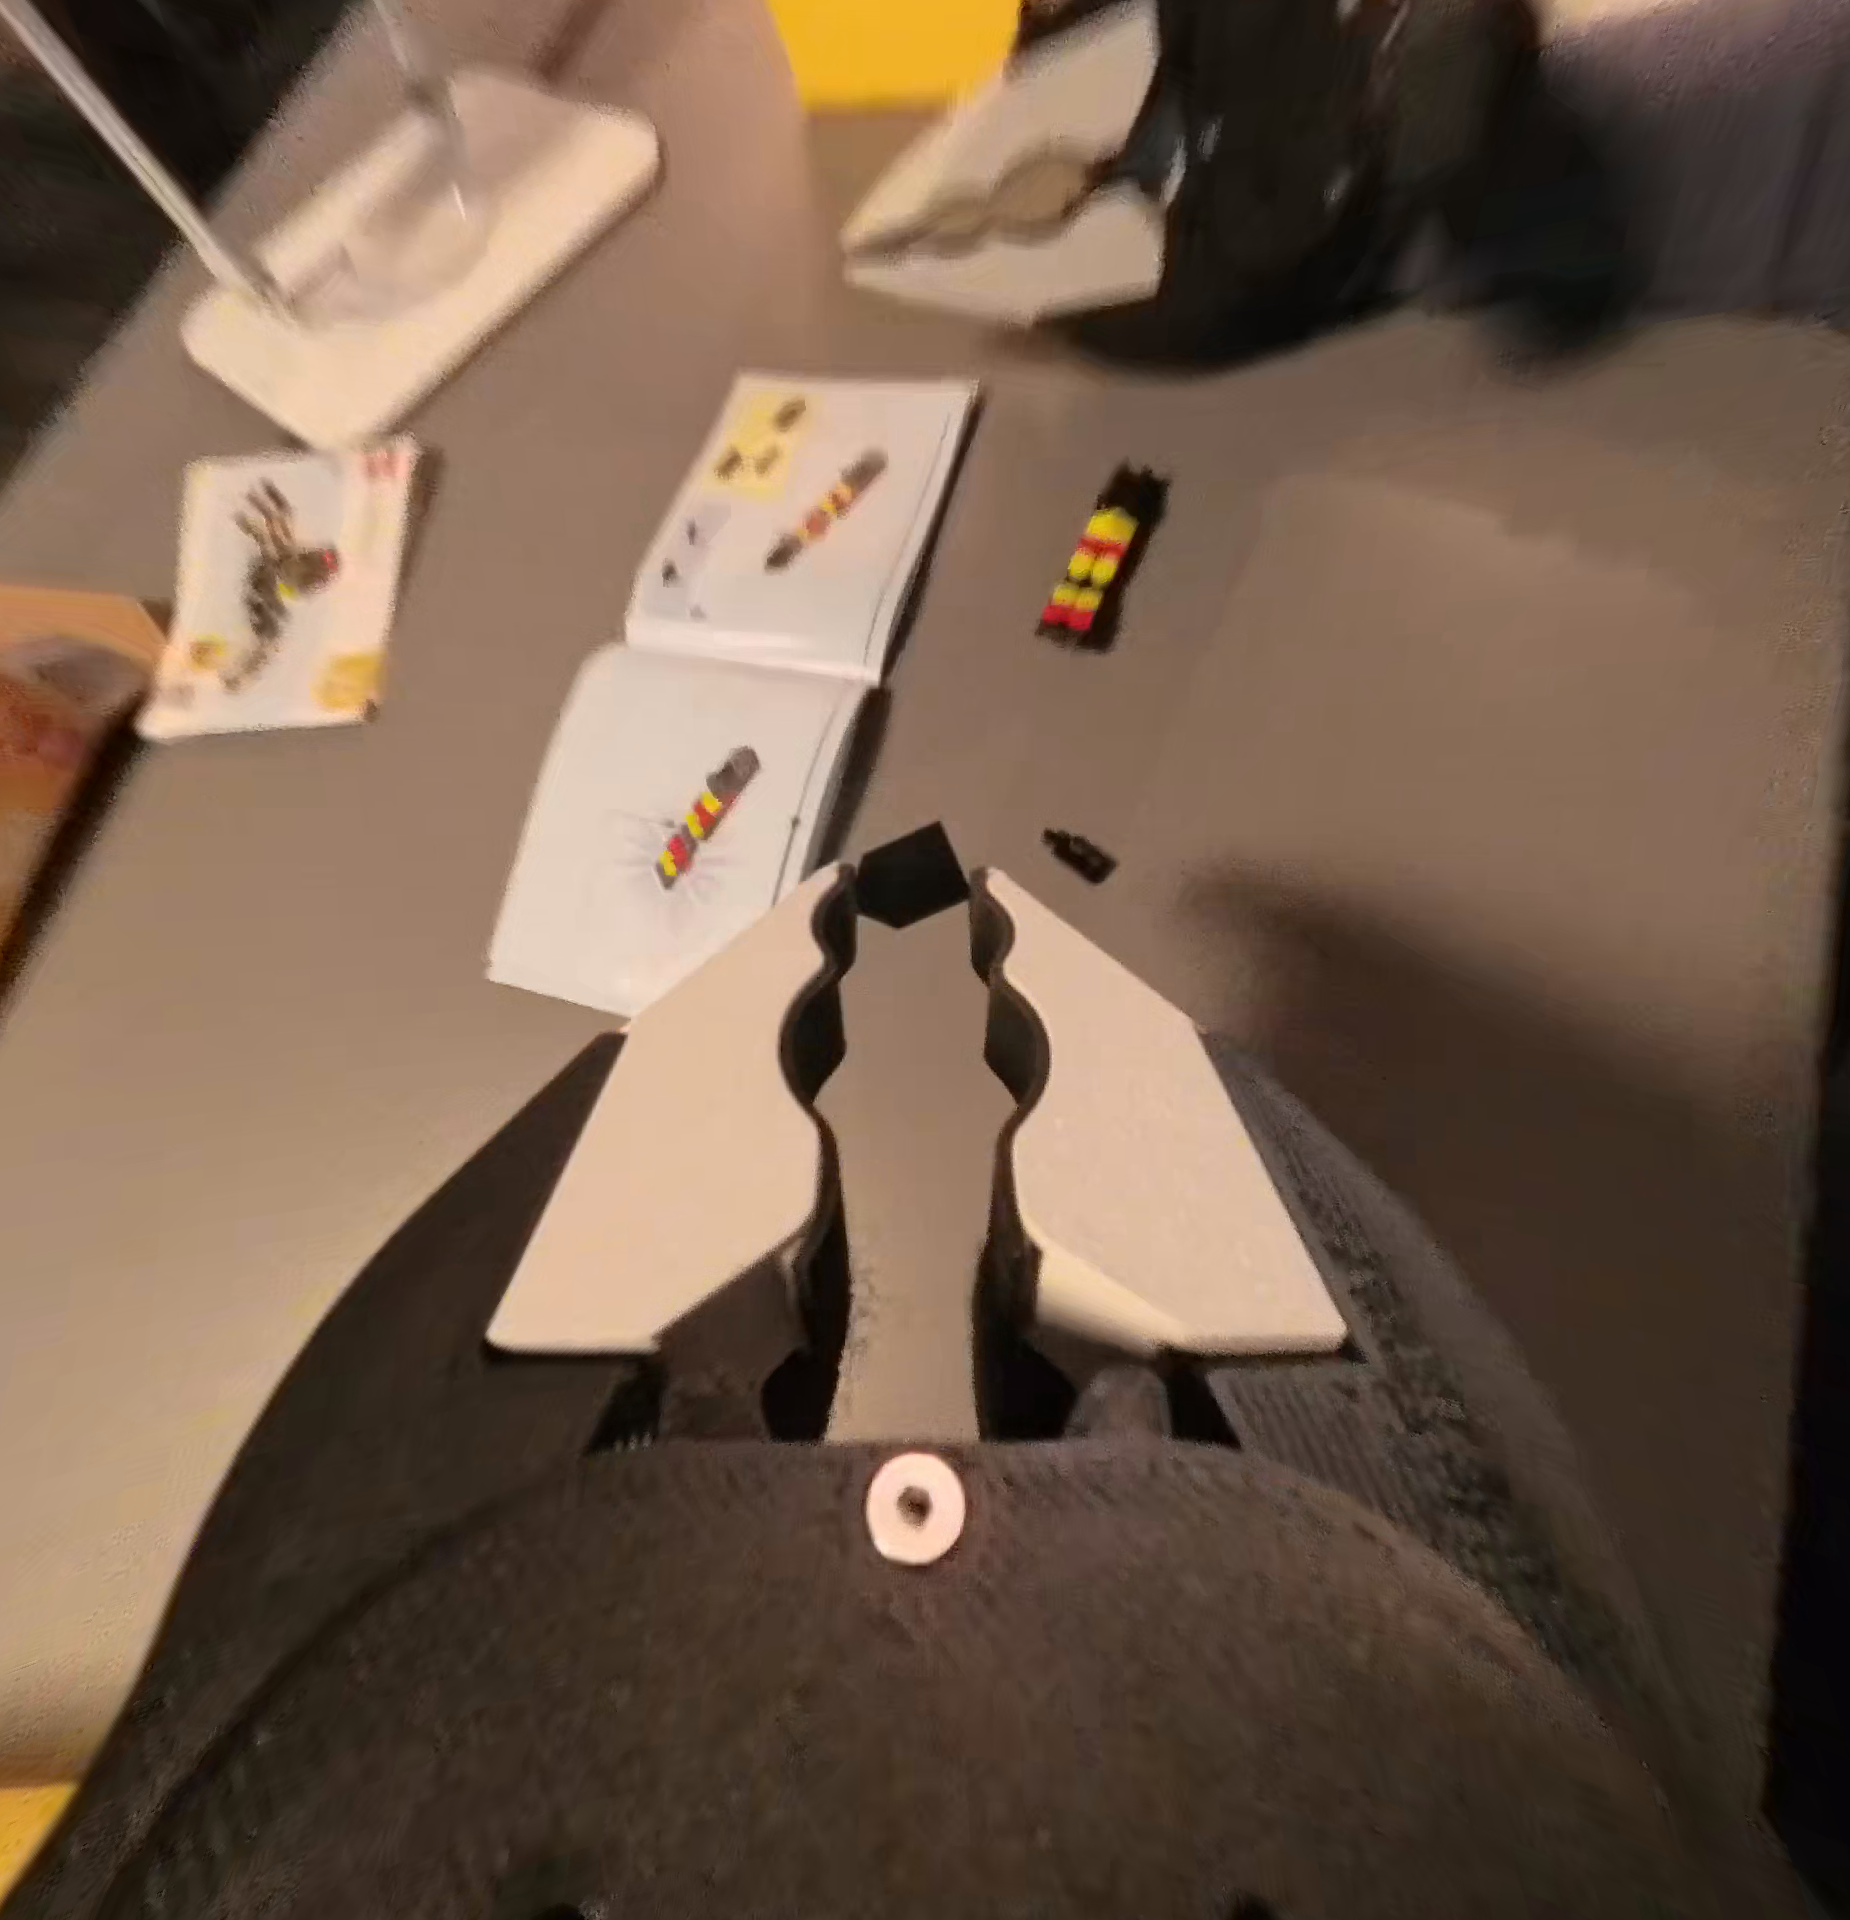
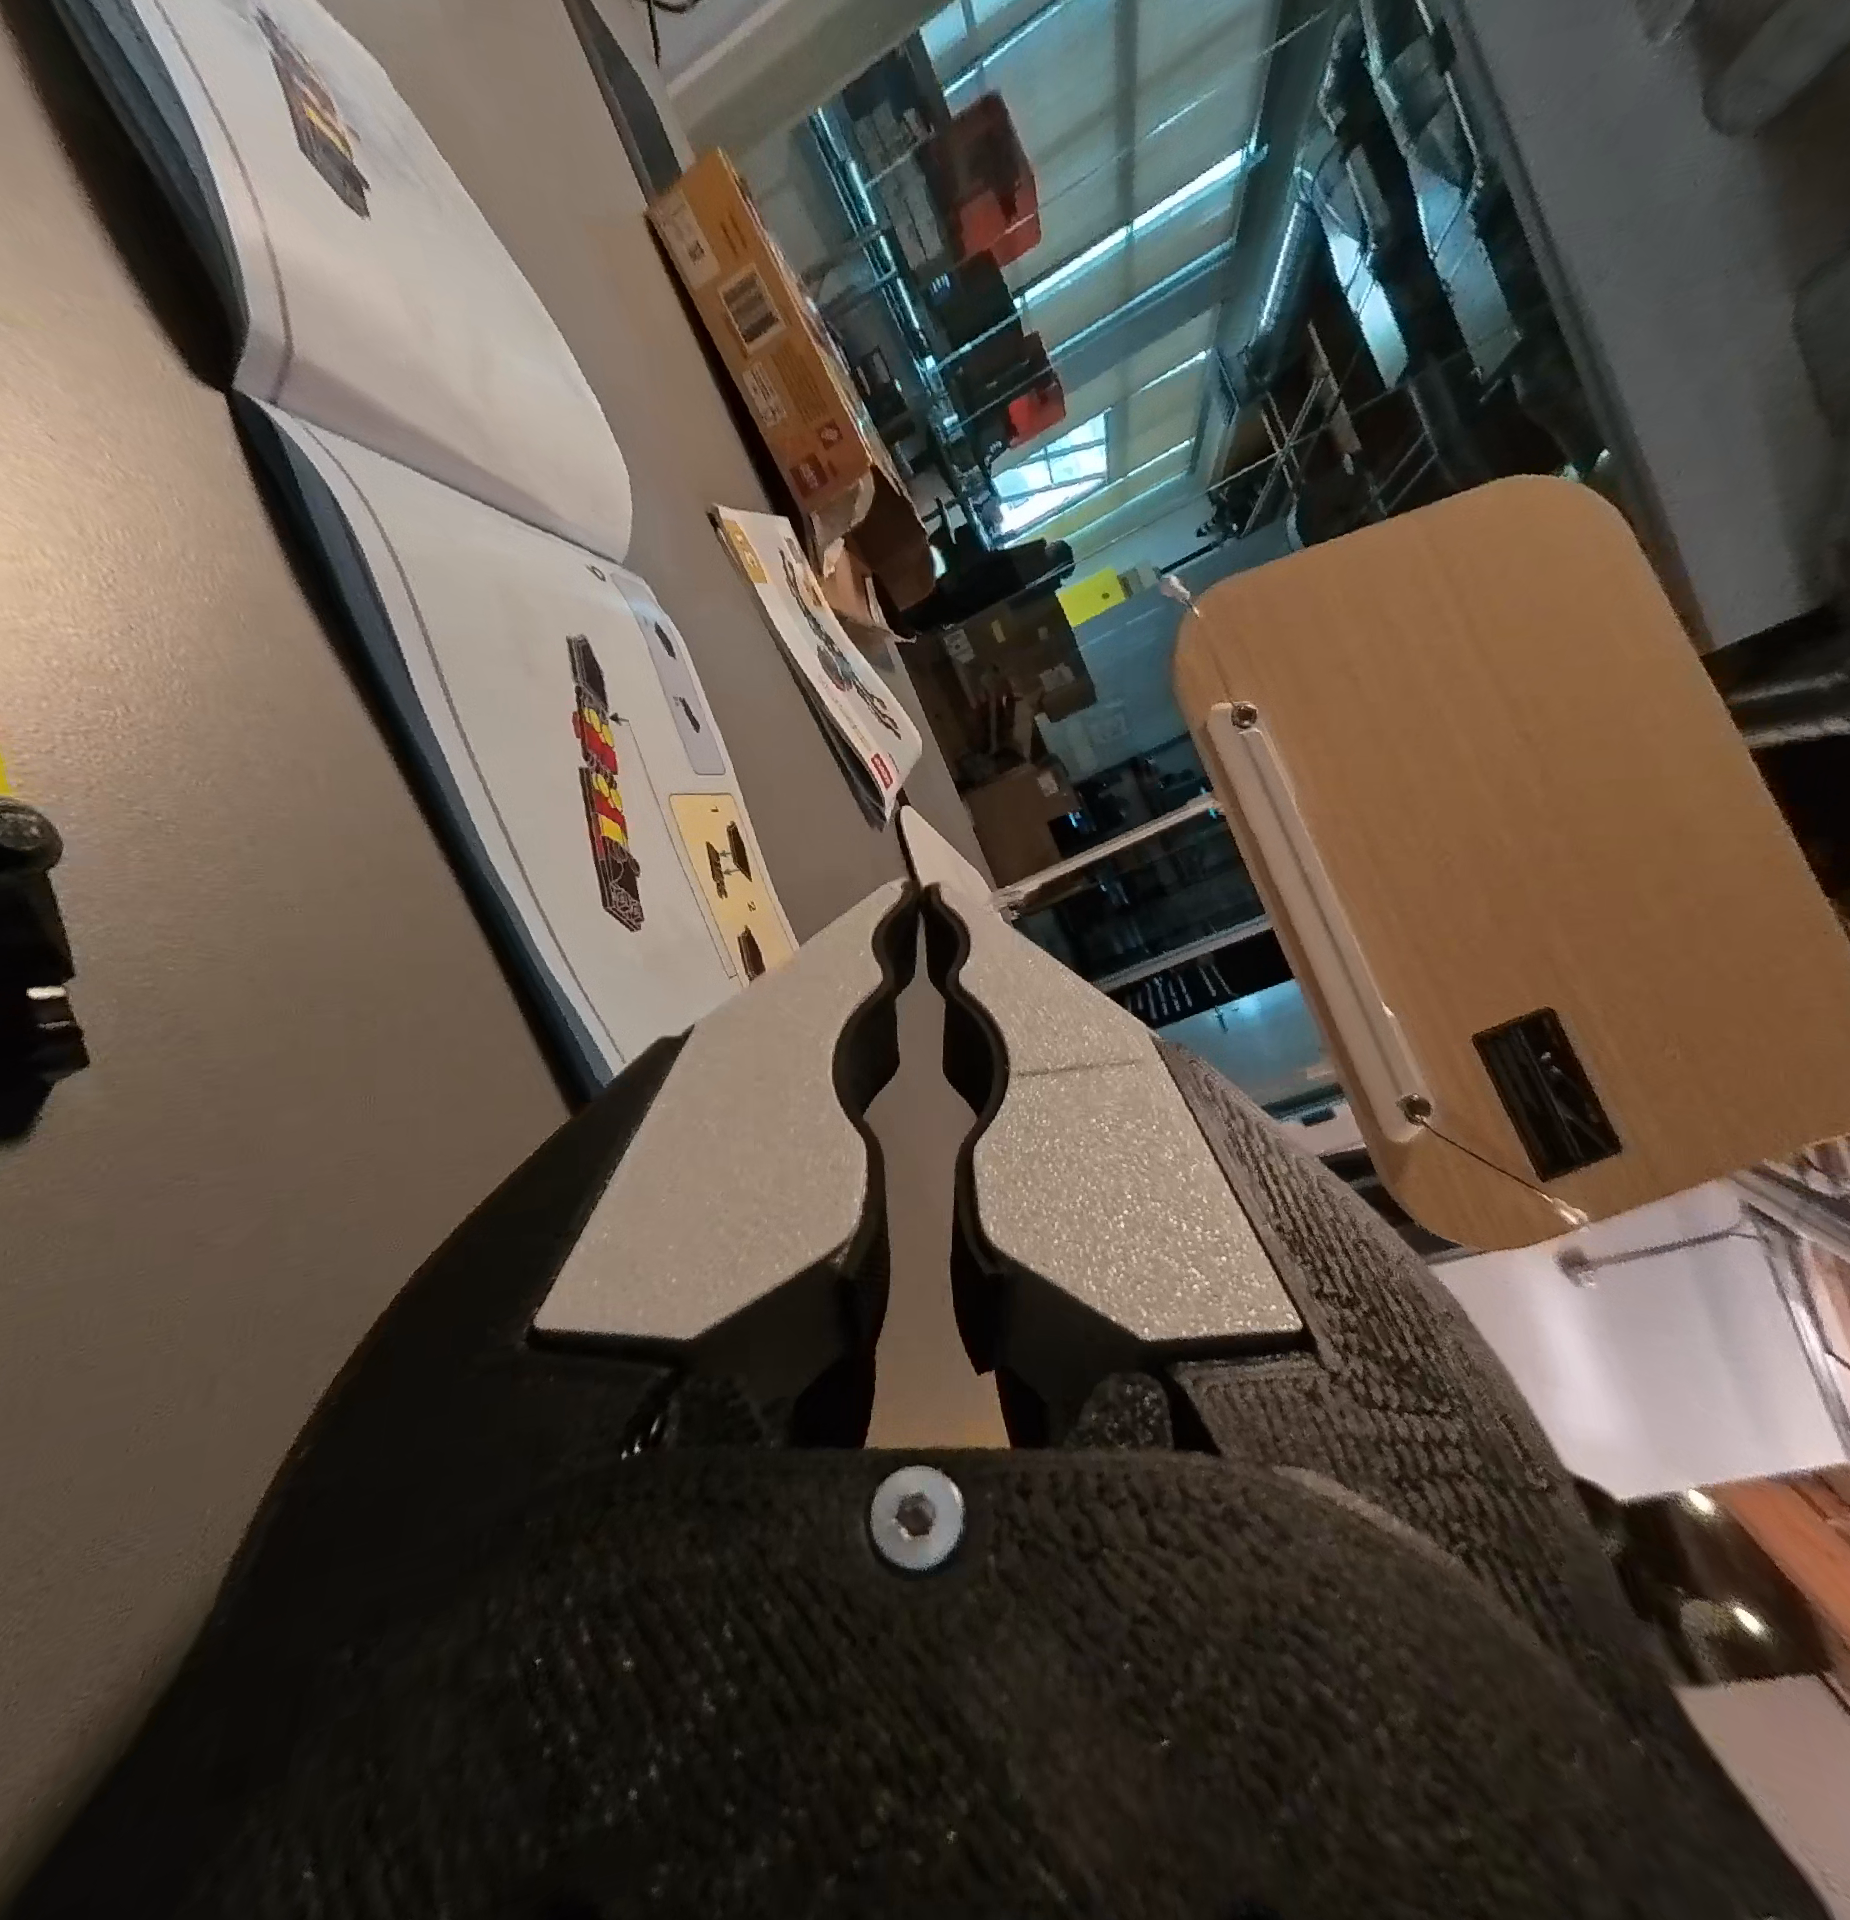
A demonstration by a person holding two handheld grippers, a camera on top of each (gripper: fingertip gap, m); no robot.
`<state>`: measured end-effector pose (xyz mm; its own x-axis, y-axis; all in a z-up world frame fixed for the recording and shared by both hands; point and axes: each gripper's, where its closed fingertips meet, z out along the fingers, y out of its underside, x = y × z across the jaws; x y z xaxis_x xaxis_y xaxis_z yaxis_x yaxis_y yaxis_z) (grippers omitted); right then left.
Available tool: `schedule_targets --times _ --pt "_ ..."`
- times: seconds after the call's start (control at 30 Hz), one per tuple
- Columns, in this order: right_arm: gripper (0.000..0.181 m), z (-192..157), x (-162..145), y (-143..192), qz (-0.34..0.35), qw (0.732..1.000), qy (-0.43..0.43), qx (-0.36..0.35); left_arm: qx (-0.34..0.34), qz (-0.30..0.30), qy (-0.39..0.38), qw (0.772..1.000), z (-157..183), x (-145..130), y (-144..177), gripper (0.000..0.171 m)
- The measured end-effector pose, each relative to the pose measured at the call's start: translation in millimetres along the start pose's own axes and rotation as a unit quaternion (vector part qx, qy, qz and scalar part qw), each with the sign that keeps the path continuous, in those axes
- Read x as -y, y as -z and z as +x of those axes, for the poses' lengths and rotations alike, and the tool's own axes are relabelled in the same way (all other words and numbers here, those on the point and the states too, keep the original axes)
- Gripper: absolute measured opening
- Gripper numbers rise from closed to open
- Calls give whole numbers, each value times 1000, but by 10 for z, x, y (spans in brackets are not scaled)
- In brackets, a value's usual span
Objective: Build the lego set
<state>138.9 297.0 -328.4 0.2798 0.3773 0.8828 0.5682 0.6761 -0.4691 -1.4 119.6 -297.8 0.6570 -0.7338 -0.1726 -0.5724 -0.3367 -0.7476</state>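
My left gripper (image 1: 913,896) is shut on a small black lego piece (image 1: 905,868) held at its fingertips above the grey table (image 1: 1420,748). A second small black piece (image 1: 1079,854) lies on the table just to the right. The built strip of black, yellow and red bricks (image 1: 1097,561) lies farther off. The open instruction booklet (image 1: 755,665) lies to the left and also shows in the right wrist view (image 2: 485,623). My right gripper (image 2: 919,896) is shut with nothing visible between its fingers, tilted low over the table. It shows blurred at the far end of the left wrist view (image 1: 1004,208).
A white lamp base (image 1: 412,239) stands at the far left, and its wooden head (image 2: 1523,914) hangs at the right. A second leaflet (image 1: 282,592) and a cardboard box (image 2: 765,322) lie beyond the booklet. Dark lego parts (image 2: 7,914) sit at the left edge. My hands' fingertips stand some 25 cm from each other.
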Motion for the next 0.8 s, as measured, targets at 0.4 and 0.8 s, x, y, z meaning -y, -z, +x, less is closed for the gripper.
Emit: schedule_targets --times 0.4,0.8 --pt "0 77 12 -58 22 999 -35 -3 -11 -140 91 986 72 -670 -667 21" --pt "0 190 -88 -73 9 998 -63 -23 50 -91 78 992 12 -443 -530 58"
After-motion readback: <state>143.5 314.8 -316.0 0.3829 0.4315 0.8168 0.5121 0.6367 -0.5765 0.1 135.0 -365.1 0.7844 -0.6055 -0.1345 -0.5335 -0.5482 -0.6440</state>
